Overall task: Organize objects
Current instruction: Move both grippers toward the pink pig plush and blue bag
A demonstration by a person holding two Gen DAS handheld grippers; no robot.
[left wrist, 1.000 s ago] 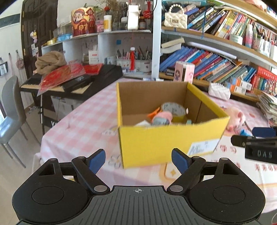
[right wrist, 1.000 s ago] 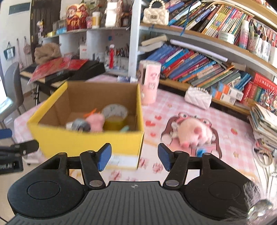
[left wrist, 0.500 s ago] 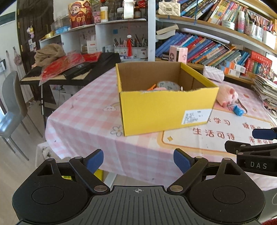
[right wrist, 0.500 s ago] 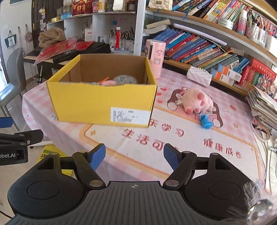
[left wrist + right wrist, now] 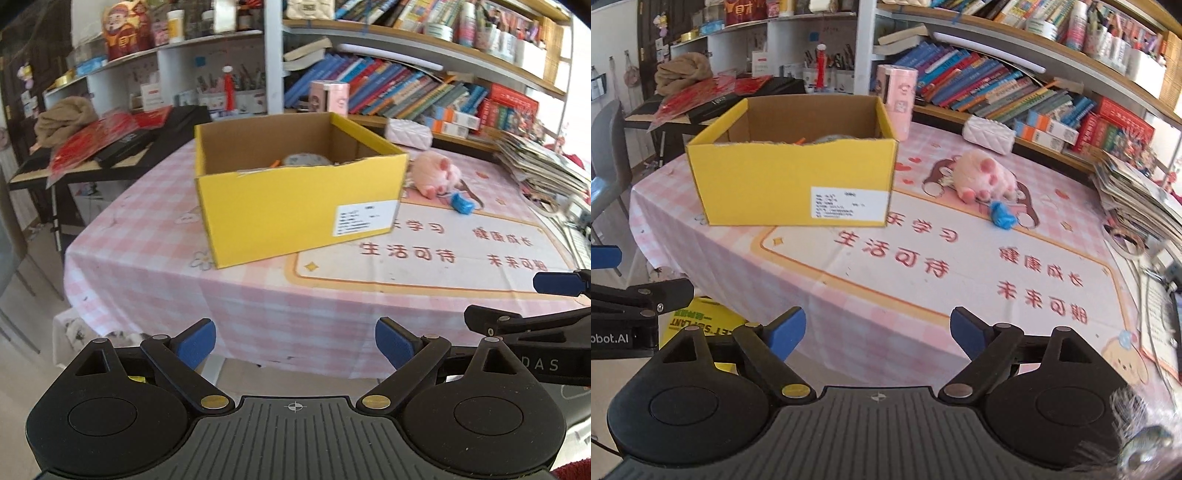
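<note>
A yellow cardboard box (image 5: 295,206) (image 5: 790,184) stands on the pink checked tablecloth (image 5: 155,258) (image 5: 960,280) with several small items inside, mostly hidden by its front wall. Right of it lie a pink plush pig (image 5: 436,173) (image 5: 982,175) and a small blue object (image 5: 461,203) (image 5: 1001,216). My left gripper (image 5: 294,345) hangs off the table's near edge, its jaws opening with nothing between them. My right gripper (image 5: 877,332) is likewise back from the table, jaws opening and empty; its fingers (image 5: 554,284) show at the right of the left wrist view.
Bookshelves (image 5: 1015,88) run behind the table. A pink cylinder (image 5: 897,99) and a white quilted pouch (image 5: 988,133) stand at the back. A stack of magazines (image 5: 1137,195) sits right. A black keyboard (image 5: 122,144) with red items and a grey chair (image 5: 605,147) stand left.
Both grippers have pulled back from the yellow box to beyond the table's near edge, and both sets of jaws have spread wider. The box looks smaller and farther away.
</note>
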